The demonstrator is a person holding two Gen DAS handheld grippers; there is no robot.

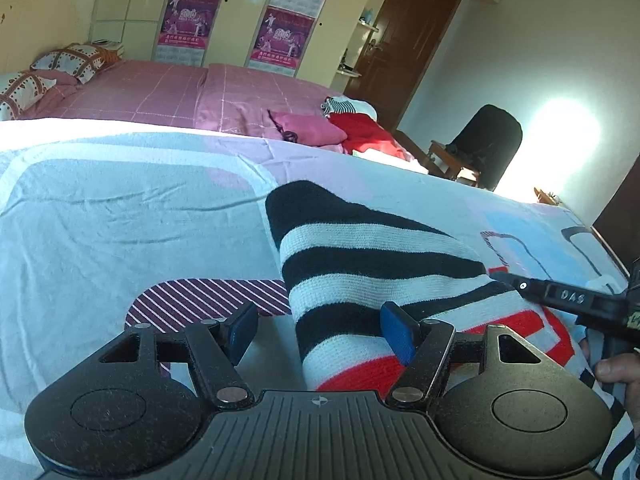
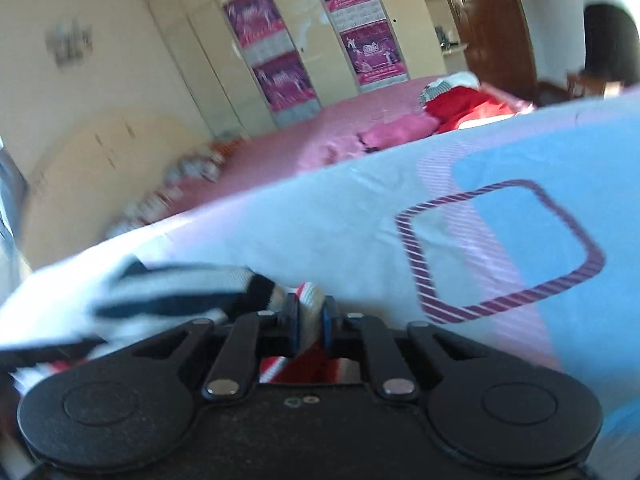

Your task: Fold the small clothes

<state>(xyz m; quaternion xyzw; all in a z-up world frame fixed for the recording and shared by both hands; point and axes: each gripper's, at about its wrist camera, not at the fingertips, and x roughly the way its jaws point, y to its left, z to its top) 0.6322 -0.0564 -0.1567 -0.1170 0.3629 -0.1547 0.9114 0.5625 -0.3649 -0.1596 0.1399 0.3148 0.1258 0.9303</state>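
Observation:
A small knit garment with black, white and red stripes [image 1: 360,272] lies on the pale patterned bedsheet [image 1: 120,208]. My left gripper [image 1: 320,330] is open, its blue pads astride the garment's near edge. My right gripper [image 2: 308,320] is shut on a bunched fold of the same garment [image 2: 310,294], which trails off to the left [image 2: 168,292]. The right gripper's finger [image 1: 560,298] shows in the left wrist view, lying on the garment's right side.
A pink bedcover [image 1: 160,92] lies beyond the sheet, with a pink garment [image 1: 312,126] and a red one [image 1: 368,132] piled on it. Pillows [image 1: 48,72] are at far left. A dark chair [image 1: 488,144] and a brown door [image 1: 404,40] are at right.

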